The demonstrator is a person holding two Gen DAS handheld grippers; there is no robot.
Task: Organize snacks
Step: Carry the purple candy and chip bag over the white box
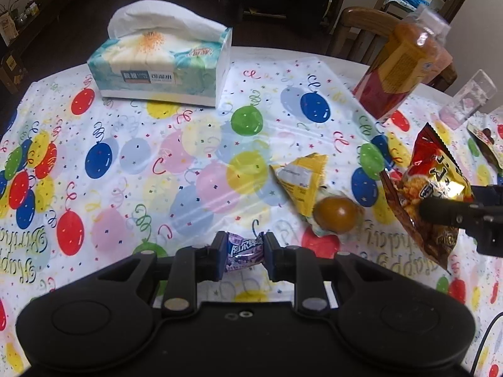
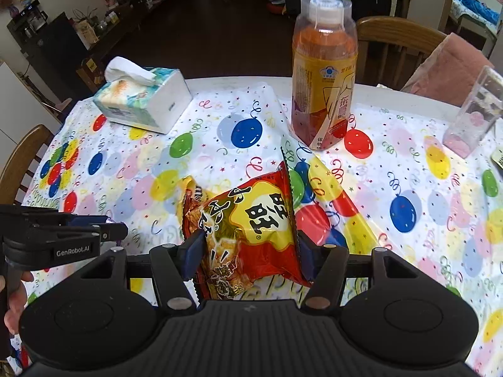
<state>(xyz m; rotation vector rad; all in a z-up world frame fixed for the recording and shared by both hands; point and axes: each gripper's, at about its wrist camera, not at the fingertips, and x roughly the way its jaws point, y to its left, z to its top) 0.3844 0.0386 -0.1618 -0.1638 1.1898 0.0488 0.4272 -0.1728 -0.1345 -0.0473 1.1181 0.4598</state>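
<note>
Above the balloon-print tabletop (image 1: pixel 125 163), the left gripper (image 1: pixel 244 253) is clamped on a purple candy (image 1: pixel 243 251), and the right gripper (image 2: pixel 248 251) pinches a red snack bag (image 2: pixel 248 229), seemingly lifted. The slick bag could slip and strike the bottle (image 2: pixel 323 72).

"GenRobot.AI" stands in white on the left gripper (image 2: pixel 118 231), at nine o'clock in the right wrist view. The red snack bag (image 2: pixel 251 232) bears large black characters "旺旺". The balloon tablecloth (image 1: pixel 28 260) carries "Happy Birthday" upside down, at eight o'clock in the left wrist view.
</note>
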